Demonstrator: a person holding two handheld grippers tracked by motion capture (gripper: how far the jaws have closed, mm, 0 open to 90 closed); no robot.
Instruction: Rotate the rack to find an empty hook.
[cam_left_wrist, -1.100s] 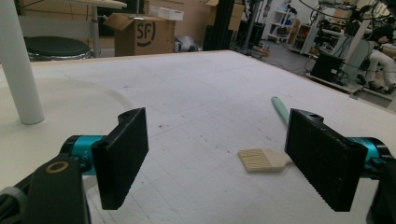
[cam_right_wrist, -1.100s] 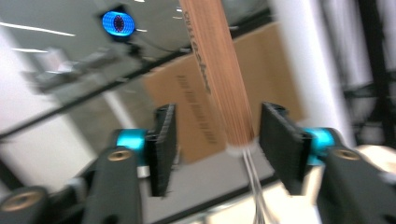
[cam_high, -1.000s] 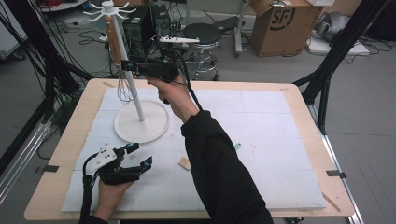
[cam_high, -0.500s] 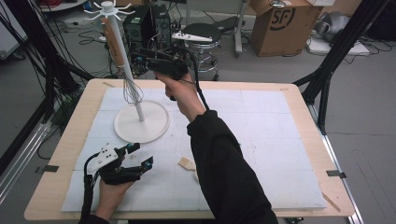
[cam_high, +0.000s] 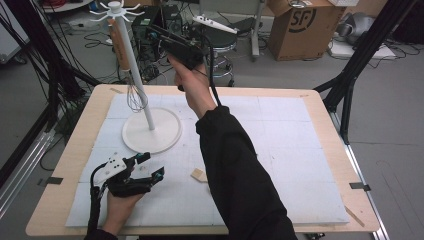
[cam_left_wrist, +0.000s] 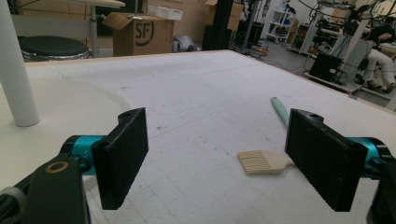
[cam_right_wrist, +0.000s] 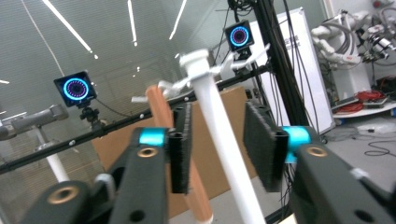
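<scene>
Seen from above: right gripper (cam_high: 152, 31) raised level with the top of the stand (cam_high: 142, 95), jaws aimed at it, just beside the whisk (cam_high: 122, 45) hanging there by its wooden handle, wires down along the pole. Not readable from up there whether the pads reach anything. Shown along the right gripper (cam_right_wrist: 217, 112) itself: white pole of the stand (cam_right_wrist: 224, 140) framed in the gap, whisk (cam_right_wrist: 159, 107) handle at the edge of one jaw, partly behind it, neither pressed by a pad; jaws just been closing, yet parted and holding nothing. Lower down the table, left gripper (cam_high: 152, 165) resting on the white mat, jaws wide and empty. Added by the left gripper (cam_left_wrist: 217, 135) view: brush (cam_left_wrist: 264, 162) with pale bristles and teal handle lying ahead on the mat, handle hidden under the sleeve from above. Count: two grippers, one stand, one whisk, one brush.
</scene>
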